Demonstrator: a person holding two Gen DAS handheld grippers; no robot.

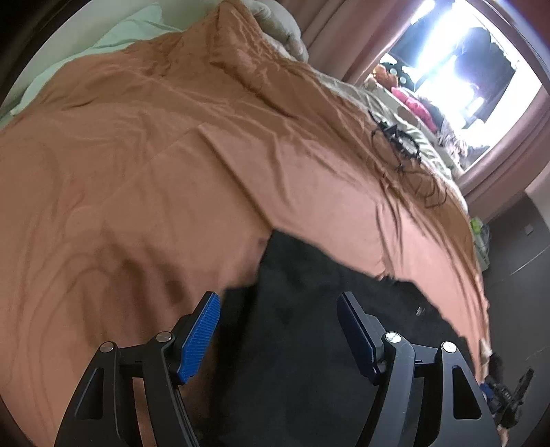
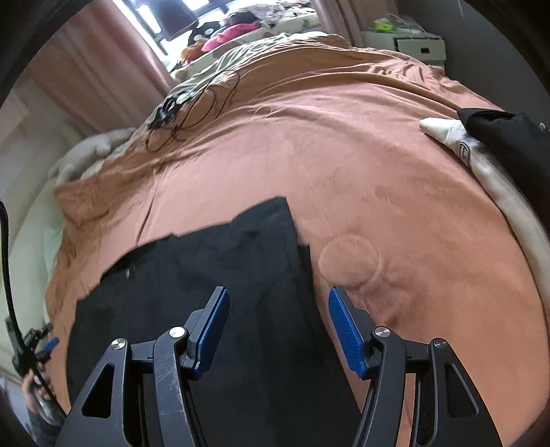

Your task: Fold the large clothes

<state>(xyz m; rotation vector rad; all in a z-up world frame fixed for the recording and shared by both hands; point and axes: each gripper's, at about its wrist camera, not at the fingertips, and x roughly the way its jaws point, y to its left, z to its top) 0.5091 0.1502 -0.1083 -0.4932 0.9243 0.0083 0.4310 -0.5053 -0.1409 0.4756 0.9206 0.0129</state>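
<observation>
Where jaws gape — black garment (image 2: 220, 275) beneath, unheld

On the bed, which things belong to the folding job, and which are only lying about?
Belongs to the job:
- black garment
- left gripper, open
- right gripper, open

Only lying about:
- black cables
- white cloth
- second black cloth
- grey plush toy
- orange bedspread underneath

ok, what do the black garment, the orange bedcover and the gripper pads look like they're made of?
Black garment: matte woven cloth, probably cotton-like; lies flat with soft creases and no sheen.
Orange bedcover: thin soft fabric, slightly brushed look; fine wrinkles everywhere.
Gripper pads: blue ribbed rubber or plastic, can't tell which; fine ridges show, mounted on black rigid fingers.
</observation>
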